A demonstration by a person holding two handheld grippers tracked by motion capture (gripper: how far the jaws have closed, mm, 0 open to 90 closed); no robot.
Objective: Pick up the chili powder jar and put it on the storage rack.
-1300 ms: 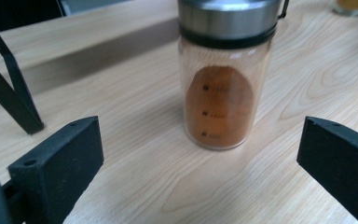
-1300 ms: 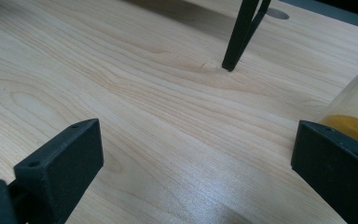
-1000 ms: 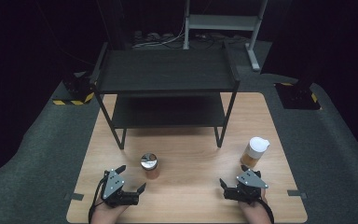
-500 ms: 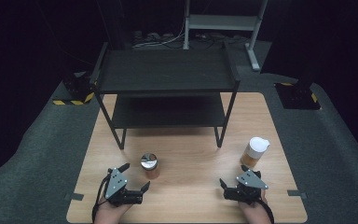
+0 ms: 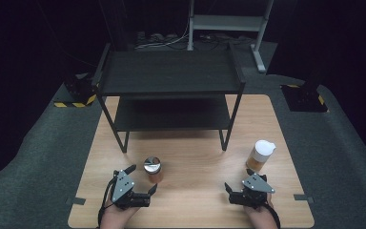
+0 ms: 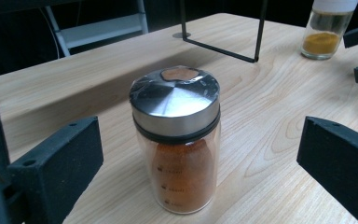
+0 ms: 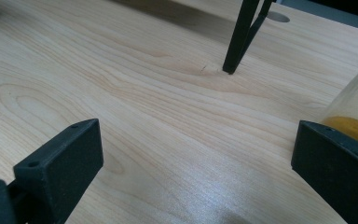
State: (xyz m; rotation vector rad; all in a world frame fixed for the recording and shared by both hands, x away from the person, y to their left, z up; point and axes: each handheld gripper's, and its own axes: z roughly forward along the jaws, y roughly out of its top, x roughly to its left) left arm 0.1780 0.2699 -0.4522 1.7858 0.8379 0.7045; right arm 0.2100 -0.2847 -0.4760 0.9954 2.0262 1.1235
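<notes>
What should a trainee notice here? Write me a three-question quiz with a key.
1. True or false: the left claw is shut on the steel-lidded jar.
2. What is in the white-lidded jar? A: red liquid. B: yellow powder. C: nothing.
3. Fill in the gap: the black rack stands on the wooden ____.

Key:
1. False. Its jaws stand open on either side of the jar, apart from it.
2. B.
3. Table.
</notes>
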